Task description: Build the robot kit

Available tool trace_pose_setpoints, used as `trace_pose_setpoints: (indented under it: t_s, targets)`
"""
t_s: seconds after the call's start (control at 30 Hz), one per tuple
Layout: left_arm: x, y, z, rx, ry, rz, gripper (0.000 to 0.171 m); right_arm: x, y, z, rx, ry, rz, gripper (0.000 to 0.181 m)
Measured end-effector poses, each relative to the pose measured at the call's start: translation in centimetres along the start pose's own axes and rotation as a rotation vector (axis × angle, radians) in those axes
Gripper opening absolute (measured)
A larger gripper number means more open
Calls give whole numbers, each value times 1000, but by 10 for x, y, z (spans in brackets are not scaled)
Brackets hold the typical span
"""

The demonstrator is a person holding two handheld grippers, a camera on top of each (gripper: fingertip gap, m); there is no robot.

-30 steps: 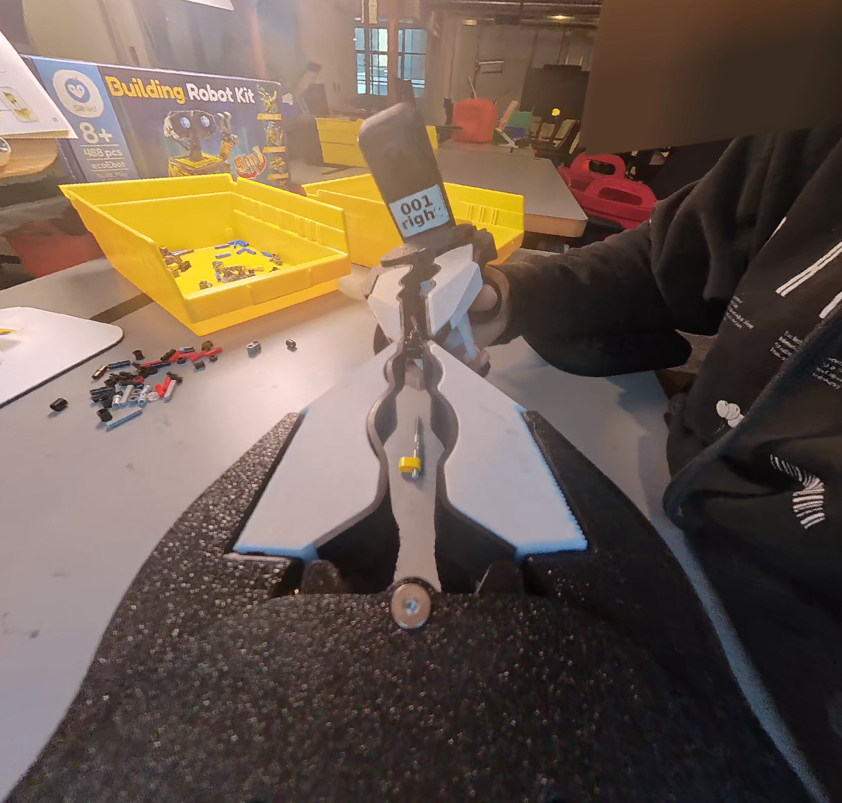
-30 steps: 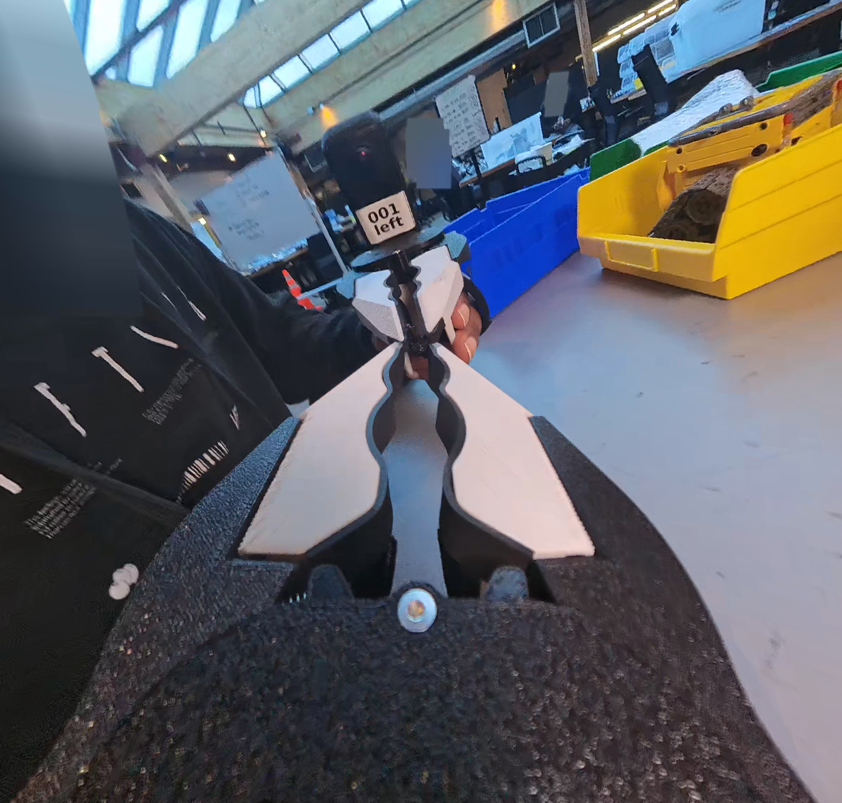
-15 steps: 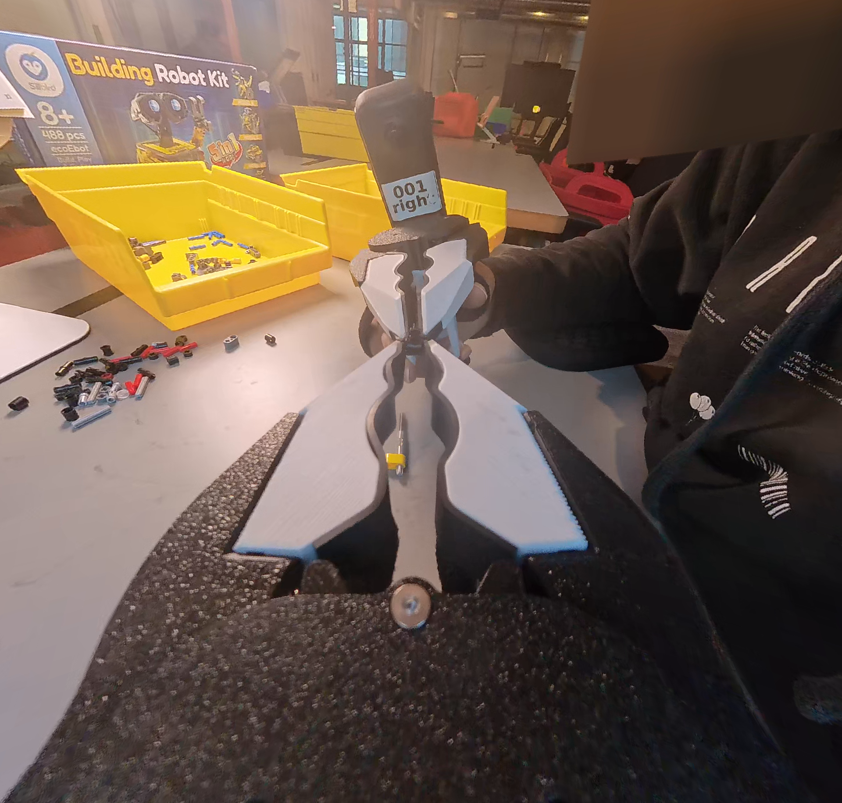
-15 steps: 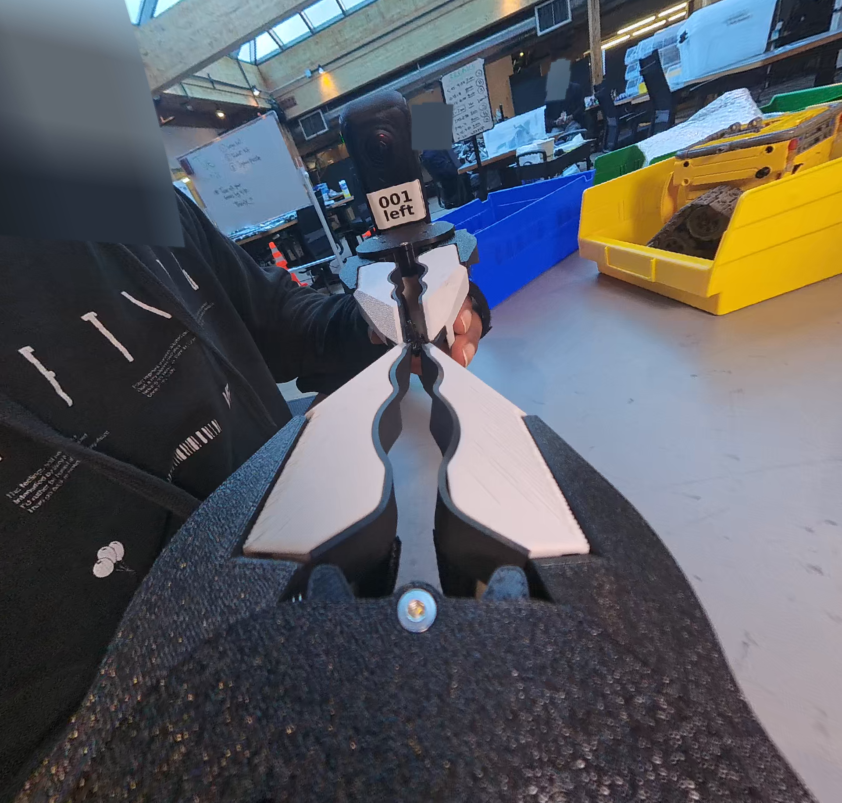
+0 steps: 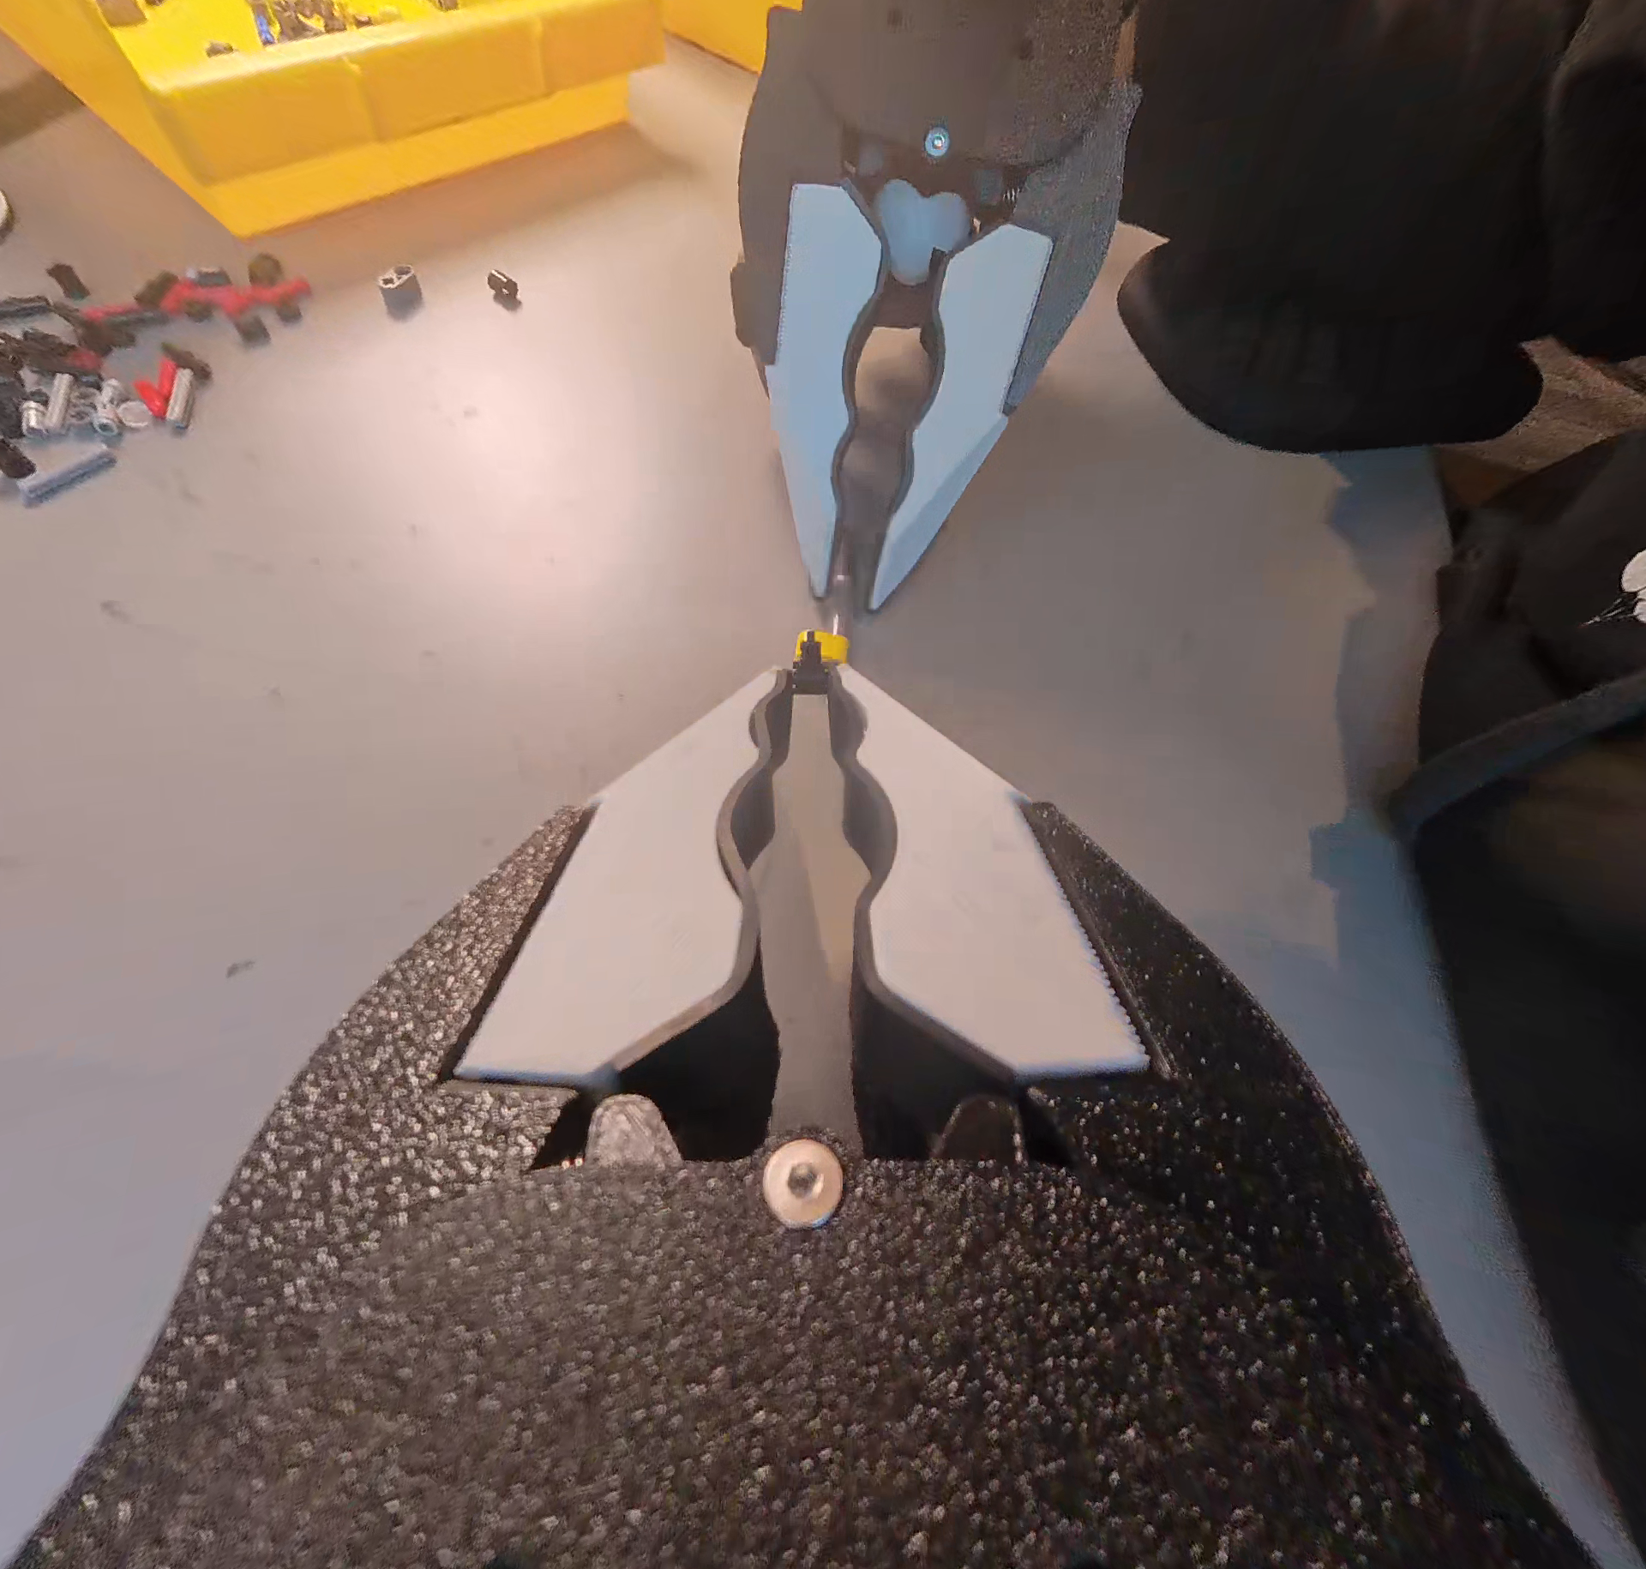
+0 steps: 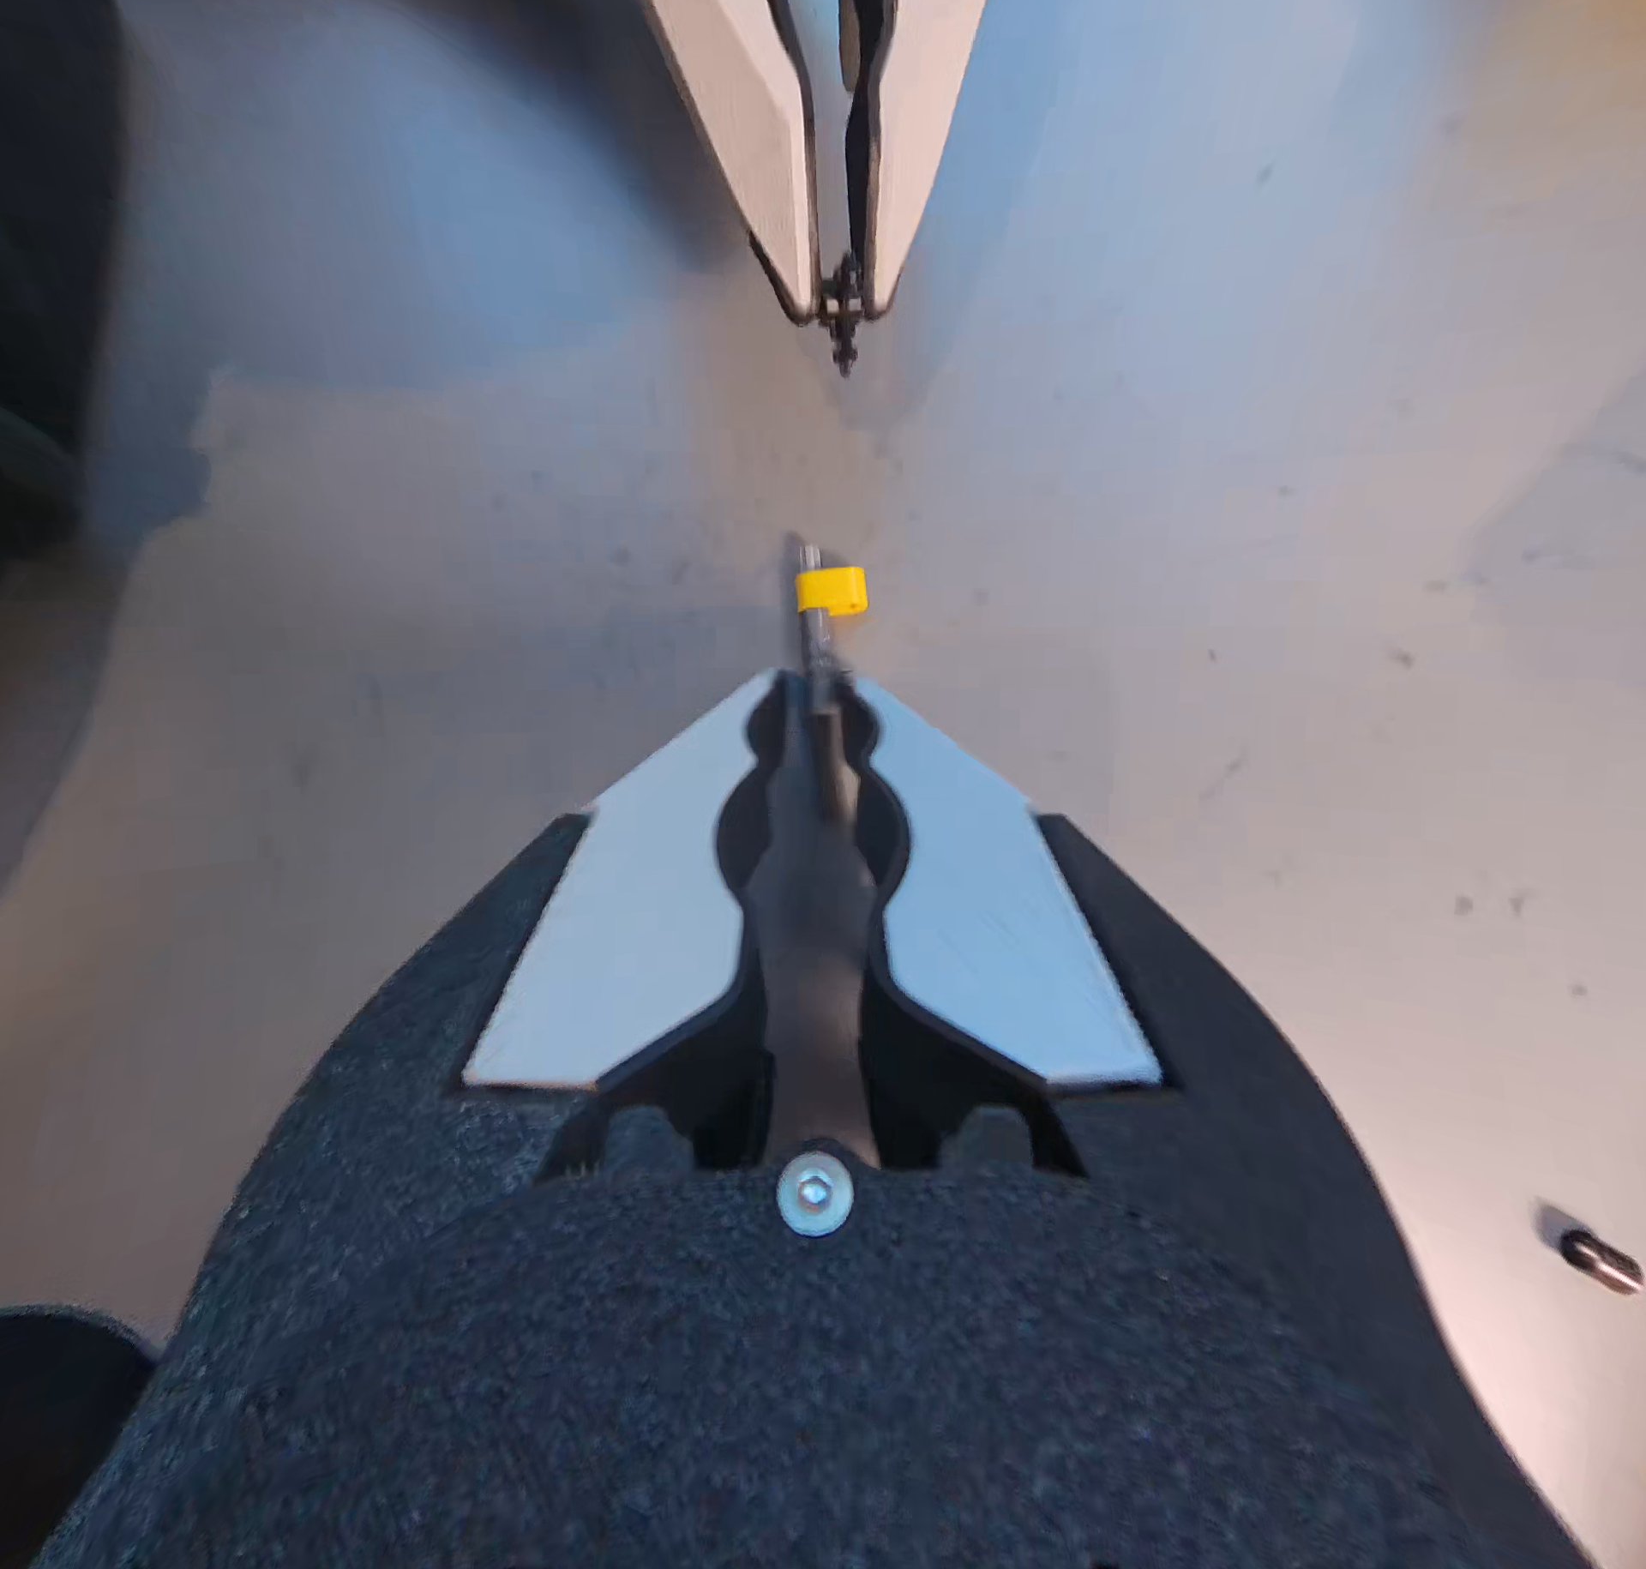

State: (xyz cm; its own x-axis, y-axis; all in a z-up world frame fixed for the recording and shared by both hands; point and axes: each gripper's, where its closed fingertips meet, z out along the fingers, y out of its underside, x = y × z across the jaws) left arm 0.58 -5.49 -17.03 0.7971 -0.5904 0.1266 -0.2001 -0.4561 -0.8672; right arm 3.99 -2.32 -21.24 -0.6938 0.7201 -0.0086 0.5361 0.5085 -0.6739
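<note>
Right gripper (image 6: 815, 680) clenched on thin grey axle rod (image 6: 812, 635) carrying small yellow plastic bush (image 6: 830, 590), above grey tabletop (image 6: 1247, 546). Left gripper (image 5: 809, 680) clenched on tiny black pin (image 5: 809, 655), tip just beside the bush. Loose small black, red and grey parts (image 5: 107, 350) and yellow plastic bin (image 5: 356, 83) well apart.

Matt scuffed table (image 5: 374, 724); glossy plastic yellow bin (image 5: 401, 101).

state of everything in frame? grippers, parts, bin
left gripper: shut on black pin
right gripper: shut on grey axle
yellow connector: on grey axle, apart from black pin
yellow bin: open, small parts inside
loose parts: scattered on table
</note>
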Motion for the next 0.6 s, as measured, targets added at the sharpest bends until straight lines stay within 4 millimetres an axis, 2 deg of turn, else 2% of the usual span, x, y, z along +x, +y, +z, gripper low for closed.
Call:
trace_pose_setpoints:
  t_s: [0.13,0.27,0.37,0.6]
  targets:
    - [2,1,0,-4,7,9,6,-1,-8,3,42,-18,-9,5]
    - [4,-5,-5,35,22,15,6,-6,-41,-14,272,-56,-19,5]
    - [8,-11,-8,64,41,17,6,-9,-53,-22,341,-58,-38,6]
    - [13,-13,-9,71,50,46,6,-15,-52,-20,335,-88,-38,6]
